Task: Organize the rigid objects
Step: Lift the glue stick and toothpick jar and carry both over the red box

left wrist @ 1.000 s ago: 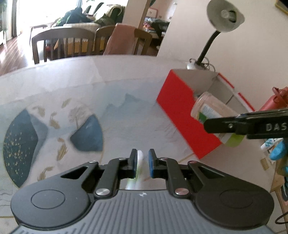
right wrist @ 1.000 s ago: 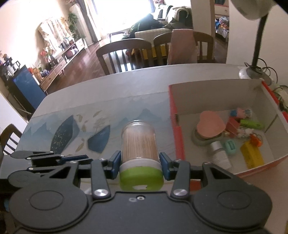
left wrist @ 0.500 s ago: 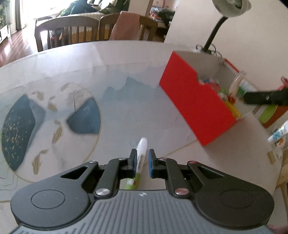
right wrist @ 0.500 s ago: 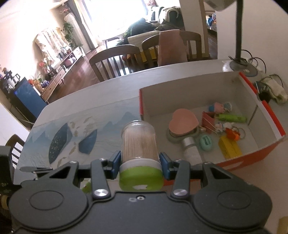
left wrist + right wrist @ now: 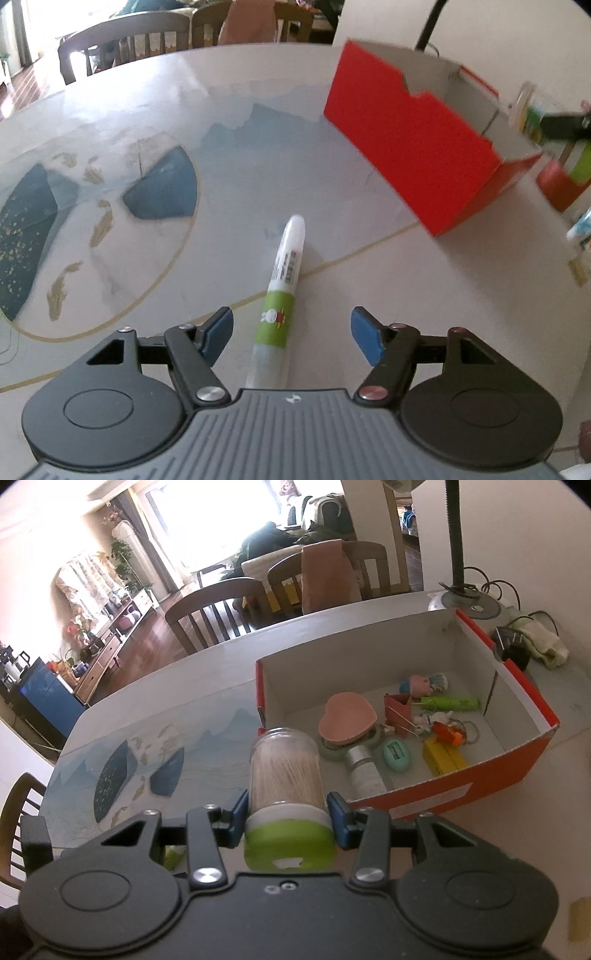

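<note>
Dropping that toothpick jar (image 5: 286, 775) into the red box (image 5: 532, 705) looks like your next move, and my guess is the risk sits right at the near wall: the jar hangs over the table just outside the box's near-left corner, so if you let go early it lands on the table or clips the rim and rolls. The box is also crowded near that corner with a pink heart dish (image 5: 347, 720) and a silver tube (image 5: 364, 768), so it could knock those about.

Your right gripper (image 5: 286, 819) has its blue pads clamped on the jar just above the green cap, jar pointing away from you.

Your left gripper (image 5: 291, 332) is spread wide, touching nothing. The white-and-green pen (image 5: 282, 291) lies on the table between the fingers, apart from both pads, well short of the box.
</note>
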Demonstrator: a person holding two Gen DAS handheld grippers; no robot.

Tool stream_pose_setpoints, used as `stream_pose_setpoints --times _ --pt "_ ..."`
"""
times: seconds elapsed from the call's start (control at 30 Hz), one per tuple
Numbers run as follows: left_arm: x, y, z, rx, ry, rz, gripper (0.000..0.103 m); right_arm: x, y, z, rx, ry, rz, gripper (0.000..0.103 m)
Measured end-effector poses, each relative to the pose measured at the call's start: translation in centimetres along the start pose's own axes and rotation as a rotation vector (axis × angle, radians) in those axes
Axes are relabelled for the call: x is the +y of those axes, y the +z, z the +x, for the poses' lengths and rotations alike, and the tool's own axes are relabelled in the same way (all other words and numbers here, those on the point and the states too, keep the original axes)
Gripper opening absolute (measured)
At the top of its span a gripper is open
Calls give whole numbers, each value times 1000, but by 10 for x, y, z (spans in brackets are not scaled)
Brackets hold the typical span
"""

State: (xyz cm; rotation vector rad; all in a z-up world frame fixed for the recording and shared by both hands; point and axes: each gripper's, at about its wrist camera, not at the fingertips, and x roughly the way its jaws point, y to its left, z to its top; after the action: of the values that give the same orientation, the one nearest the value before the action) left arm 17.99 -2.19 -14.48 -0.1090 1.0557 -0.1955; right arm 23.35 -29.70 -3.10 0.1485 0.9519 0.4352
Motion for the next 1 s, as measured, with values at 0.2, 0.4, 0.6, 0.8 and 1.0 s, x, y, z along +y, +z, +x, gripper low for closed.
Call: stream_pose_setpoints --times 0.2,0.4,0.6,0.8,1.0 --pt "-3 -4 5 -9 37 14 54 -1 -3 0 -3 -8 17 44" --pt "-9 -3 7 -19 86 49 30 -1 -3 0 -9 -18 24 44" --pt "-13 1 9 -12 130 61 17 -5 -1 -1 -18 -32 28 44" --pt "-13 5 8 -2 116 5 17 -16 4 -5 -30 -41 29 44" --pt "-20 14 -5 -24 91 -32 17 -31 12 -9 -44 -40 21 44"
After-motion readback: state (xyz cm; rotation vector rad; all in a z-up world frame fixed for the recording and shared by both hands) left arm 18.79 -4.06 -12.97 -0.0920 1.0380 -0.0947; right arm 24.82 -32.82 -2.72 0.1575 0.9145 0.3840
